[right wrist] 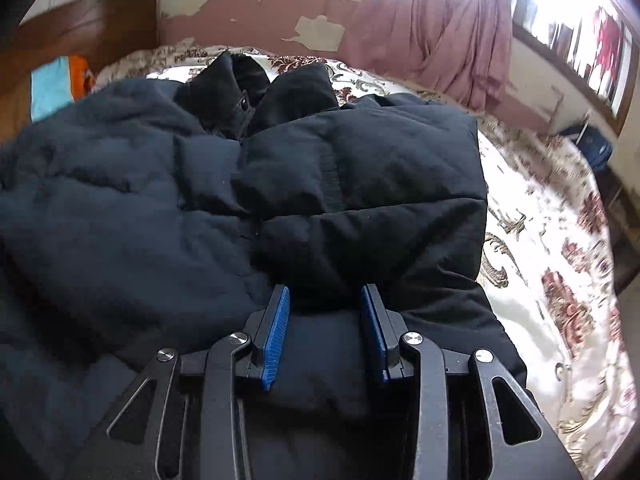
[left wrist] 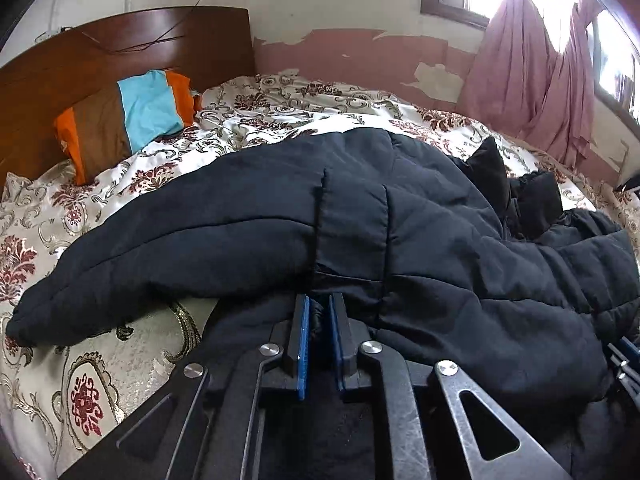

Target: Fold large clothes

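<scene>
The dark navy quilted puffer jacket (left wrist: 400,216) lies across the floral bedspread (left wrist: 52,368). The left gripper (left wrist: 319,312) pinches its near hem; the right gripper (right wrist: 326,300), half-spread, straddles padding unclamped. A one-sided lift could skew the fold.

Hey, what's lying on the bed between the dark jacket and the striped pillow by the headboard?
Only bare floral bedspread lies between the jacket and the pillow; the left wrist view shows it.

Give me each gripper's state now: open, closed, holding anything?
Left gripper: closed, pinching a fold of the black padded jacket.
Right gripper: jaws apart, jacket fabric between them, pads not visibly clamping it.
</scene>
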### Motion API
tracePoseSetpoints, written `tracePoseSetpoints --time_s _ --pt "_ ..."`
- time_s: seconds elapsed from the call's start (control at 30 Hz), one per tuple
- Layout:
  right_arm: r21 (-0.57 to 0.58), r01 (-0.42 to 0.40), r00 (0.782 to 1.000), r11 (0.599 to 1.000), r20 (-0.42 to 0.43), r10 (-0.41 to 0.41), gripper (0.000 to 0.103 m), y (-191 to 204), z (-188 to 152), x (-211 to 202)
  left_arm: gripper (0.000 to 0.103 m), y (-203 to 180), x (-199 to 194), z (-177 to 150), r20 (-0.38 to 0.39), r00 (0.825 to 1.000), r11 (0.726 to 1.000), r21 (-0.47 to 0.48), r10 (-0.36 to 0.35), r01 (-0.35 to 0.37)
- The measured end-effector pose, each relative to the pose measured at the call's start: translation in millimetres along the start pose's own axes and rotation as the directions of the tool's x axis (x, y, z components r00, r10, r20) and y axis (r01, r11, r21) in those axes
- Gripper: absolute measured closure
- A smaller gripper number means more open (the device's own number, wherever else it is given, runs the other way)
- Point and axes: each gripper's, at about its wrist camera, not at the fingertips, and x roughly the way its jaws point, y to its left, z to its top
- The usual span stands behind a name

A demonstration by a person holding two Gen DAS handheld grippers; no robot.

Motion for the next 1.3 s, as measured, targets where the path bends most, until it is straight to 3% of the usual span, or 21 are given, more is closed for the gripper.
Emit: tracePoseSetpoints --time_s 0.07,0.13,0.2,0.23,0.27,0.37,0.47,0.57,0.6,0.8,0.87,0.93,1.0,1.03,1.13,1.17,1.23,1.3 --pt "-0.016 0.022 1.0 1.0 0.014 -0.021 0.069 5.3 -3.0 -1.8 0.086 6.3 -5.8 -2.1 0.021 0.999 0.998 -0.042 -0.038 0.039" --pt "-0.013 0.015 1.0 1.0 0.021 -0.015 0.067 6.1 -2.5 -4.2 0.071 19.3 -12.0 -5.4 0.031 0.995 0.989 -0.108 -0.096 0.099" --pt "-0.007 -0.007 1.0 1.0 0.031 0.007 0.059 5.5 -4.4 -7.8 0.031 37.5 -22.6 -9.6 0.045 0.985 0.965 -0.196 -0.169 0.175" --pt "-0.011 -0.017 0.999 1.0 0.033 0.017 0.057 5.2 -4.5 -9.7 0.025 45.8 -28.2 -13.1 0.069 0.98 0.953 -0.228 -0.189 0.2" --pt "-0.017 -0.022 0.999 1.0 0.034 0.023 0.054 5.4 -4.0 -10.9 0.019 55.8 -35.8 -17.1 0.106 0.975 0.94 -0.265 -0.194 0.216" --pt "-0.043 -0.005 1.0 0.999 0.017 0.006 0.051 8.8 -1.5 -9.4 0.012 83.1 -55.0 -28.7 0.17 0.98 0.912 -0.375 -0.107 0.165" --pt "-0.056 0.003 1.0 0.998 -0.001 -0.003 0.049 8.7 6.5 -13.0 0.011 111.3 -59.8 -30.8 0.189 0.979 0.875 -0.458 -0.08 0.16" --pt "-0.052 -0.049 0.998 0.997 0.032 0.05 0.031 17.5 20.4 -33.8 0.011 139.1 -60.9 -32.4 0.192 0.979 0.851 -0.502 -0.064 0.154" --pt "-0.049 -0.074 0.996 0.996 0.053 0.076 0.028 25.2 27.6 -41.5 0.011 150.3 -61.1 -35.3 0.189 0.98 0.831 -0.533 -0.065 0.158" --pt "-0.062 -0.234 0.97 0.97 0.052 0.237 0.028 105.5 63.1 -40.0 0.011 236.7 -41.8 -60.7 0.105 0.991 0.69 -0.712 -0.081 0.132" --pt "-0.064 -0.269 0.961 0.961 0.052 0.273 0.028 136.4 72.6 -31.4 0.011 267.4 -34.5 -71.7 0.085 0.992 0.619 -0.775 -0.097 0.127" --pt "-0.05 -0.305 0.949 0.951 0.07 0.308 0.028 154.8 77.5 -28.6 0.011 294.4 -28.9 -86.9 0.095 0.988 0.519 -0.842 -0.124 0.146" --pt "-0.029 -0.349 0.933 0.937 0.085 0.35 0.028 173.0 81.9 -27.0 0.012 307.2 -22.1 -94.0 0.104 0.984 0.469 -0.868 -0.147 0.162" --pt "-0.018 -0.362 0.929 0.932 0.081 0.362 0.028 181.6 82.6 -24.0 0.012 309.1 -18.0 -91.7 0.094 0.984 0.474 -0.866 -0.155 0.157" --pt "-0.008 -0.328 0.943 0.945 0.05 0.328 0.026 201.6 74.2 -6.7 0.013 301.4 -6.6 -78.3 0.041 0.987 0.56 -0.819 -0.157 0.123" --pt "-0.009 -0.316 0.947 0.949 0.048 0.316 0.023 205.3 68.9 -2.2 0.013 300.8 -2.8 -77.9 0.032 0.987 0.563 -0.818 -0.159 0.118" --pt "0.014 -0.323 0.945 0.946 0.062 0.321 0.019 207.8 58.5 2.9 0.019 305.1 4.7 -79.5 0.035 0.986 0.533 -0.838 -0.164 0.119" --pt "0.046 -0.357 0.933 0.933 0.066 0.354 0.017 202.3 54.2 7.6 0.056 314.6 6.7 -83.6 0.059 0.989 0.486 -0.866 -0.134 0.117"
